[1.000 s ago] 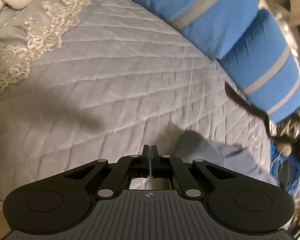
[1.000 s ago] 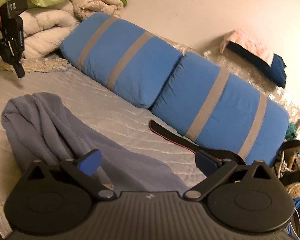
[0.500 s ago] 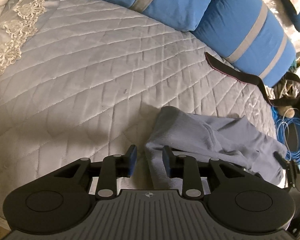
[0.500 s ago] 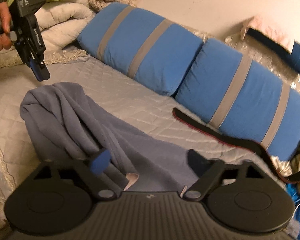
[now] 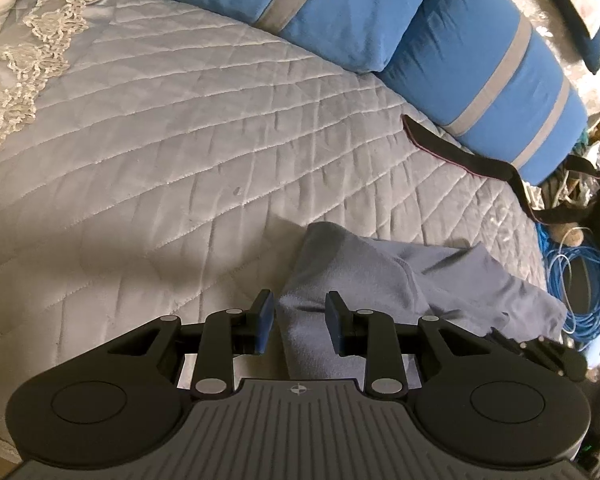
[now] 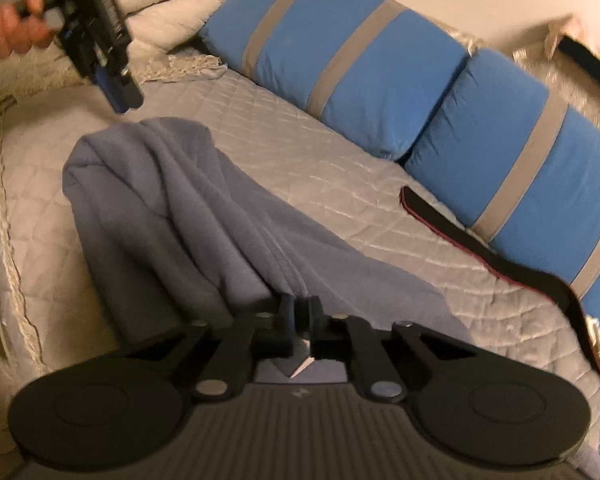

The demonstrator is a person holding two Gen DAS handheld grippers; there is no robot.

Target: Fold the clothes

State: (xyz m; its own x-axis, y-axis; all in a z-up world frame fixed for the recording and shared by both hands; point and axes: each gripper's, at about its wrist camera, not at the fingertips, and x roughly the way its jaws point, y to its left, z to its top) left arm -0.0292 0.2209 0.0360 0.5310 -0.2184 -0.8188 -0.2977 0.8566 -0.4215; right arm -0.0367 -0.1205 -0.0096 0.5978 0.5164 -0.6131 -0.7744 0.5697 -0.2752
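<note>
One garment is lying on the bed [image 5: 172, 128]: a grey-blue sweatshirt [image 6: 172, 200], bunched and creased, w/ its long axis running along the near edge of the bed, roughly parallel to the pillows. Two blue pillows w/ grey stripes are sitting end to end along the far side, the left pillow [image 6: 332, 52] & the right pillow [image 6: 520, 152] touching each other. One black strap [image 6: 480, 248] is lying on the quilt just beside the right pillow.

Two tongs are in play. The right tongs [image 6: 299, 312] have just been closing & are now clenched on a ridge of the sweatshirt at its near end, fabric pinched between the pads. The left tongs [image 5: 299, 320] have just been opening; they are standing partly spread over the other end of the sweatshirt, a fold of cloth rising between the fingers. Whether the pads are pressing on it I can't tell; there seems to be a gap on each side. In the right wrist view the left tongs are hanging above that end, held by a hand [image 6: 12, 28] at the top left corner.

One coil of blue cable [image 5: 580, 284] is lying off the bed's far right end.
</note>
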